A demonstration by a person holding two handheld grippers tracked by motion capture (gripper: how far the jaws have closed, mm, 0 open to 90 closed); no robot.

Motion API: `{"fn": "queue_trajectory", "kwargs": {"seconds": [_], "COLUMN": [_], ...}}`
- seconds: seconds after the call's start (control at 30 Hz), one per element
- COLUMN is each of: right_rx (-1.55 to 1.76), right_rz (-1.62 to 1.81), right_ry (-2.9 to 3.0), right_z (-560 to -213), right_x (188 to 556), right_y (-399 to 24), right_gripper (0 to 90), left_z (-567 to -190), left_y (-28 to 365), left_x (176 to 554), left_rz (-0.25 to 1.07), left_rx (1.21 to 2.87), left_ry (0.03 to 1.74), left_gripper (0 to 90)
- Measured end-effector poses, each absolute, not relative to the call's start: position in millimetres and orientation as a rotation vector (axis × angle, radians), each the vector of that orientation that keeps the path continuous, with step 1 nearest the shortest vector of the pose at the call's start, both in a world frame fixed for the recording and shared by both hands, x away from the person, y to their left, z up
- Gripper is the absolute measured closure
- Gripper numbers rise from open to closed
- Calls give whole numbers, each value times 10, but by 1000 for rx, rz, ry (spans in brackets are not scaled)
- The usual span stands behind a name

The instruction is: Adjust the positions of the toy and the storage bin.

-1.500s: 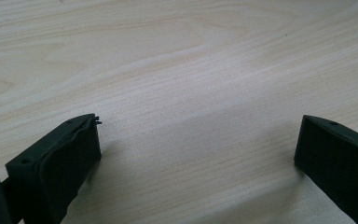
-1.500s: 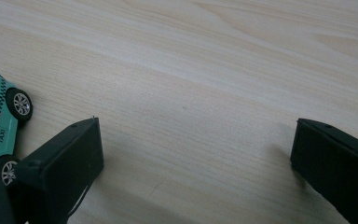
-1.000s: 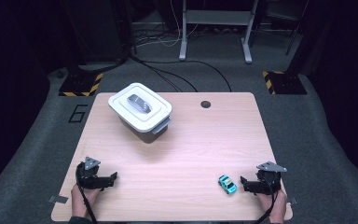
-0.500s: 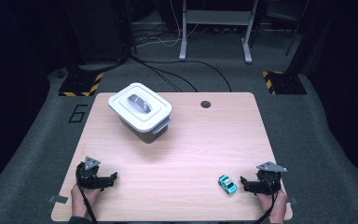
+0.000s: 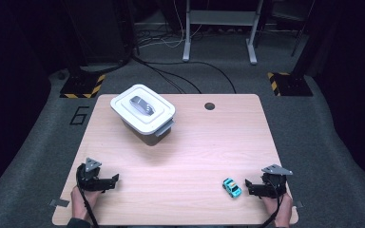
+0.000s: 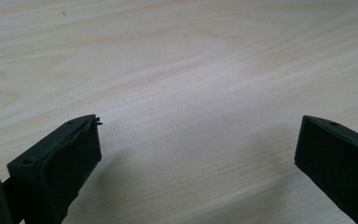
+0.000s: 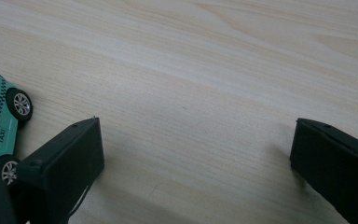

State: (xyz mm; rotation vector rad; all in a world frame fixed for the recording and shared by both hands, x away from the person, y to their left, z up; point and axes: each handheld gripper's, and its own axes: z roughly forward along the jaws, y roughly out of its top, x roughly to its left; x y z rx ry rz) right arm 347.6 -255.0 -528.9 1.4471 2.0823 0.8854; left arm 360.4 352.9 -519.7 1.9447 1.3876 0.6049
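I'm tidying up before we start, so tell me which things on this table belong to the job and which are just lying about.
Job:
turquoise toy taxi, beside the right gripper, untouched
left gripper, open, over bare table

Lying about:
lidded white storage box, at the far left
black floor cables

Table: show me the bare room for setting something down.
The table is bare between the lidded bin and the near edge, and right of the bin. Crowded only by the right tongs, where the toy taxi sits.
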Motion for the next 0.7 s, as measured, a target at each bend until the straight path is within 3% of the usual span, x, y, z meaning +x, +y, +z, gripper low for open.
{"fn": "queue_trajectory", "kwargs": {"seconds": [0.33,0.7], "right_rx": [1447,1447], "right_rz": [885,886], "right_ry": [2083,2082], "right_z": [-5289,-5288], "right_x": [3476,3476], "right_y": [-2550,-2551], "right_gripper": [19,20], "left_z": [-4702,-4414], "left_y": [3359,3048], "left_x": [3829,4106], "left_rz": [624,614], "left_rx": [1955,1993], "left_ry": [1271,1145], "left_gripper": [6,5]}}
